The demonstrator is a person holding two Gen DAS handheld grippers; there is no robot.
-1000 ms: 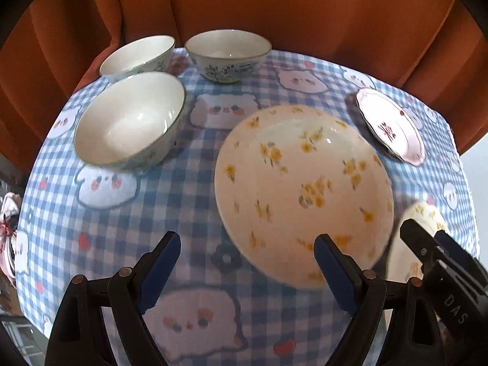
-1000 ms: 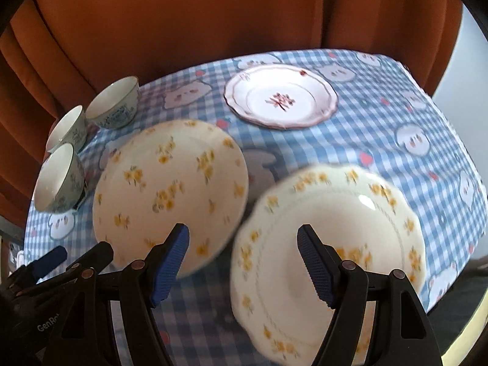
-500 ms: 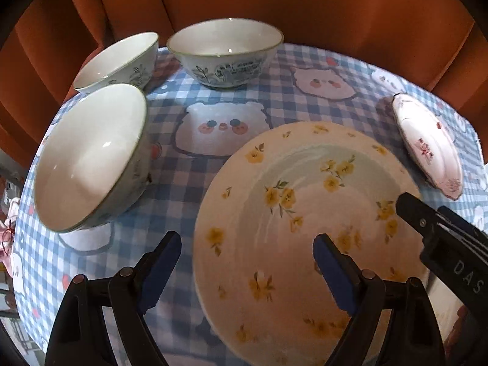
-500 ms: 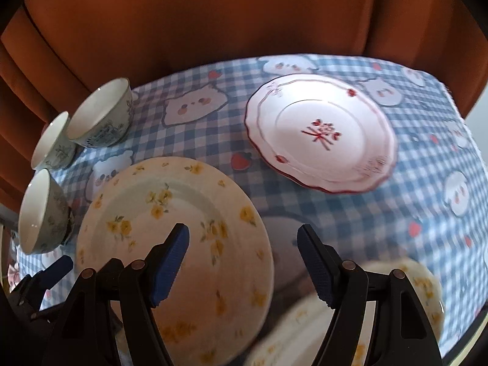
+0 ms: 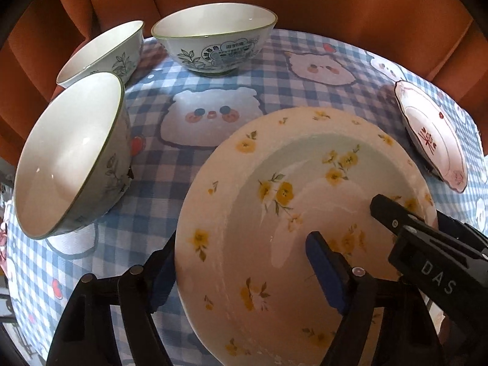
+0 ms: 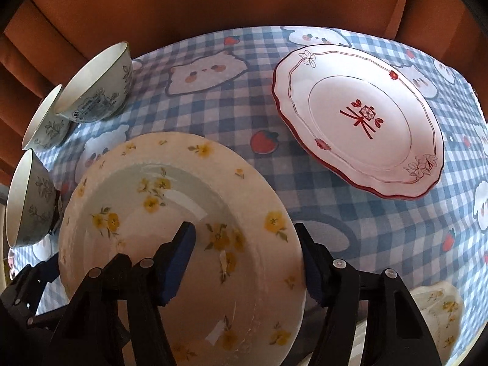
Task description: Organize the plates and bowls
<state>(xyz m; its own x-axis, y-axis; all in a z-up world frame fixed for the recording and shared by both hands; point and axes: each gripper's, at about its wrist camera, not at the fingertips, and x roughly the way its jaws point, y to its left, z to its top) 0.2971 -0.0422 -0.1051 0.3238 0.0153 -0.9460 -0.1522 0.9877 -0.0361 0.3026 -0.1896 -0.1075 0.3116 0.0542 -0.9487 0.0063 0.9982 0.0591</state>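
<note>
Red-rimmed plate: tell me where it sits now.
In the right wrist view the red-rimmed plate lies on the checked tablecloth upper right, beyond the yellow-flowered plate, apart from it.

Both tools point steeply down. The left hand-held gripper has its jaws closing, one blue pad outside the plate rim, the other over the plate's well; neither pad visibly presses yet. The right hand-held gripper is closing too, straddling the opposite rim, one pad inside and one outside. In the left view the right tool's black finger reaches in from the right.
</note>
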